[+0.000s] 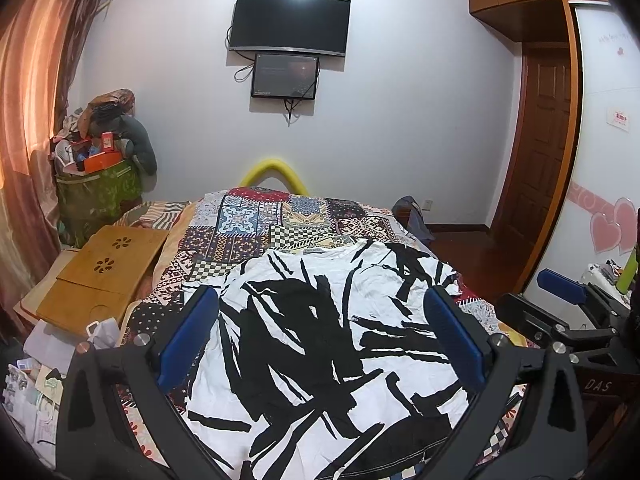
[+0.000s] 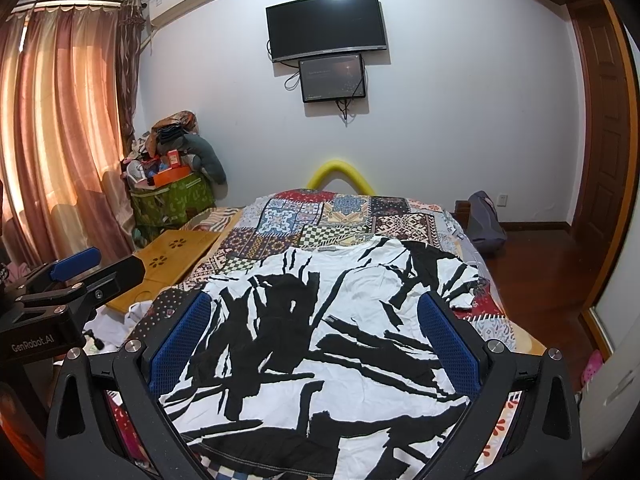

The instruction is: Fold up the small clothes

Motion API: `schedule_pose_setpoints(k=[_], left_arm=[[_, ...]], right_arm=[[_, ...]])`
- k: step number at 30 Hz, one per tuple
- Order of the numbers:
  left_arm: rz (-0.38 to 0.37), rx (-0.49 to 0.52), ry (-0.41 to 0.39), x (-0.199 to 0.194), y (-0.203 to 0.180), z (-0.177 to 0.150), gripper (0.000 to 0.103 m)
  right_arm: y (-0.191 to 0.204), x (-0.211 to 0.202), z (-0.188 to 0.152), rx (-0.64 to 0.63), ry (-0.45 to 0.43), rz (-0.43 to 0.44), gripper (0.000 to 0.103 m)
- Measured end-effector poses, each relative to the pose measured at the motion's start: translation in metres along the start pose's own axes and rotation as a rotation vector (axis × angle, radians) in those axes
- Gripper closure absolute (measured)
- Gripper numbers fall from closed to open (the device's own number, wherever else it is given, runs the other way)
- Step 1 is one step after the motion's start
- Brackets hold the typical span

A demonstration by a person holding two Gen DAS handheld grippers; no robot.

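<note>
Both grippers are built from matte black frames with triangular cut-outs and round silver screws. Left gripper [image 1: 320, 300] is fitted with smooth blue pads [image 1: 188, 334]; "DAS" is printed on the neighbouring body. Right gripper [image 2: 314, 304] carries blue mesh-textured pads [image 2: 182, 344]; "GenRobot.AI" is printed in white on the other unit's side

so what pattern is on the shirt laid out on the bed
White T-shirt with bold black brush-stroke streaks; clearest in the right wrist view.

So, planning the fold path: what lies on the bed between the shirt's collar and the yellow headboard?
Only bare patchwork bedspread lies between the T-shirt collar and yellow headboard; both wrist views show it.
</note>
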State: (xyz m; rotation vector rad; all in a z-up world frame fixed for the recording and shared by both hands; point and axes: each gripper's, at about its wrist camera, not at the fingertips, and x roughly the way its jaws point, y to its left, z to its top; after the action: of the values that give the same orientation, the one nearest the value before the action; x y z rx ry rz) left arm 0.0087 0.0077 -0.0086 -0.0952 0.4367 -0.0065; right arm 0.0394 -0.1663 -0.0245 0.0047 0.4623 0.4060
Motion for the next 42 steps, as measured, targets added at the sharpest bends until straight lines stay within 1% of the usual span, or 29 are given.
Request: schedule_pose_setpoints(k=[21,42], left_arm=[[-0.004,-0.016,0.010,0.0022,0.0037,0.0012,0.000],[0.003,-0.022,0.003,0.0001,0.0069,0.0011,0.000]], right_arm=[[0.0000,0.0007,0.0002,0.002,0.009,-0.001,0.000],[0.0023,0.0024,0.0012,-0.001,0.005,0.002,0.000]])
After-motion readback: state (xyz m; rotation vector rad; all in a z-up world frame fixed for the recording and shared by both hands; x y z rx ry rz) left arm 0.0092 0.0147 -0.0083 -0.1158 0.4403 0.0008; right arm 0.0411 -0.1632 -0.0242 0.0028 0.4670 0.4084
